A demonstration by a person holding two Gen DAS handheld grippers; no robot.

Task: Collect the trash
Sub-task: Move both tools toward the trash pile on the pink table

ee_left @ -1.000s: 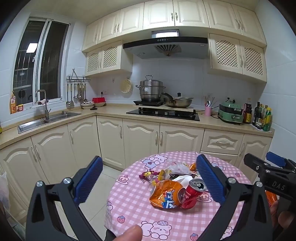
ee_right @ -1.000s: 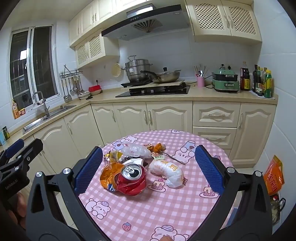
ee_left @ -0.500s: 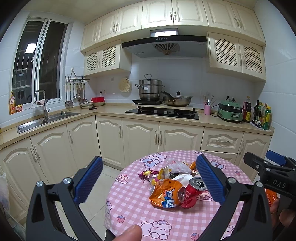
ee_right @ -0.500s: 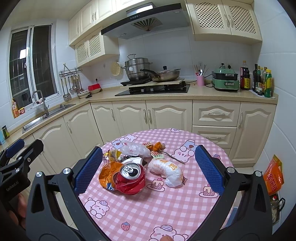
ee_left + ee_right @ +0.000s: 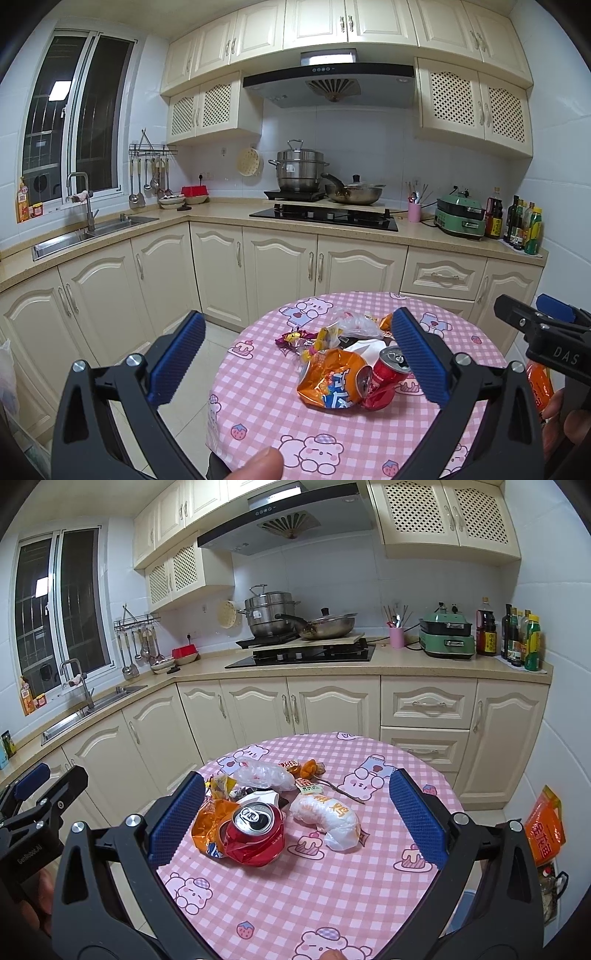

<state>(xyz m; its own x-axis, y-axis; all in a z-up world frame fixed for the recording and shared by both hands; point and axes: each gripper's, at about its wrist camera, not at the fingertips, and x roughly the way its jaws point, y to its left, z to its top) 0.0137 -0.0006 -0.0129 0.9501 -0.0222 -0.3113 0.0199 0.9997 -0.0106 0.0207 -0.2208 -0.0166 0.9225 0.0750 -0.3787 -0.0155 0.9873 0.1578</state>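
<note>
While both claws hang wide and empty above the bench (image 5: 369, 904), the can (image 5: 255, 834) lies in the trash pile ahead, tipped with its top toward the right claw (image 5: 295, 821), nearer than the left claw (image 5: 299, 360).

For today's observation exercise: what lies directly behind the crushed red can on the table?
Behind the red can a white paper scrap and a clear plastic bag show, with yellow wrappers beside them. Whatever sits beneath those pieces is covered.
</note>
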